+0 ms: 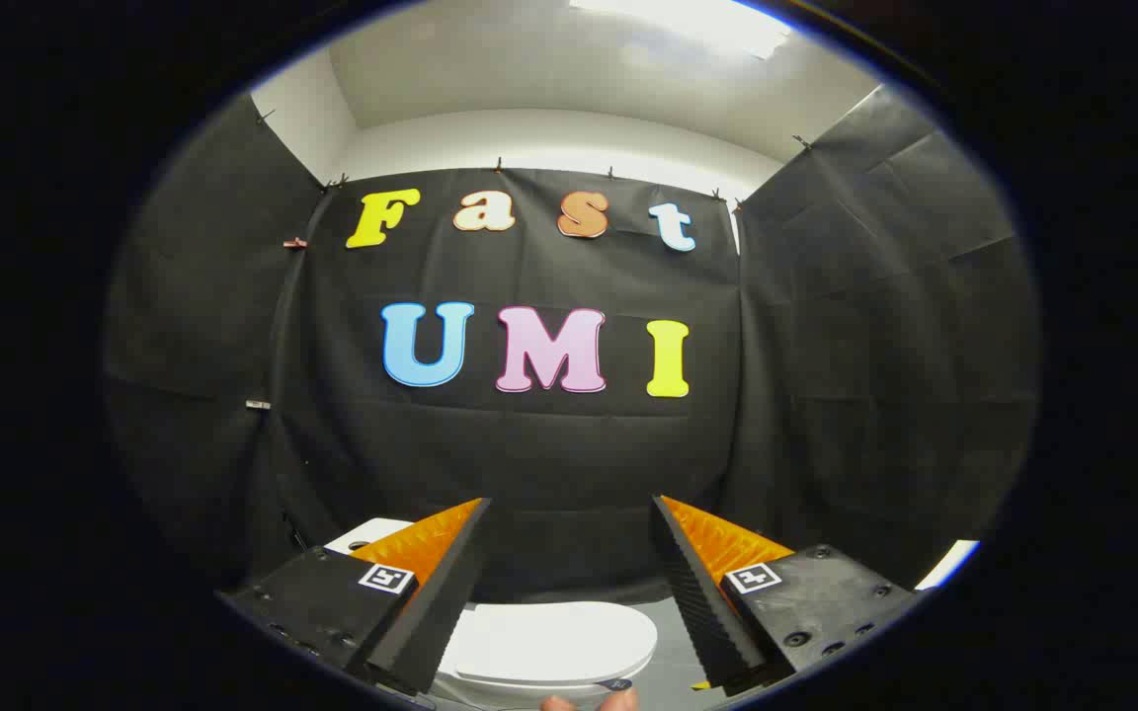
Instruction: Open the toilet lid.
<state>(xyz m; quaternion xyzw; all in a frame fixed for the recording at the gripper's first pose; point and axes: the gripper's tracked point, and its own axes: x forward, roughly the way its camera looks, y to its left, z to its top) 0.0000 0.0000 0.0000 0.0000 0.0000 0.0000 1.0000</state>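
Note:
A white toilet with its lid (pixel 554 640) lying flat sits low down, between and below my two fingers. My gripper (pixel 571 504) is open, held above the toilet and pointing at the black cloth wall, with nothing between the fingers. The left finger (pixel 446 583) hides the lid's left end. Part of the white cistern top (pixel 371 533) peeks out behind the left finger. A person's fingertips (pixel 589 702) show at the lid's near edge.
Black cloth walls (pixel 549 464) close the booth at the back and on both sides. A strip of grey floor (pixel 673 632) shows to the right of the toilet. A white edge (pixel 949 563) sits low at the right wall.

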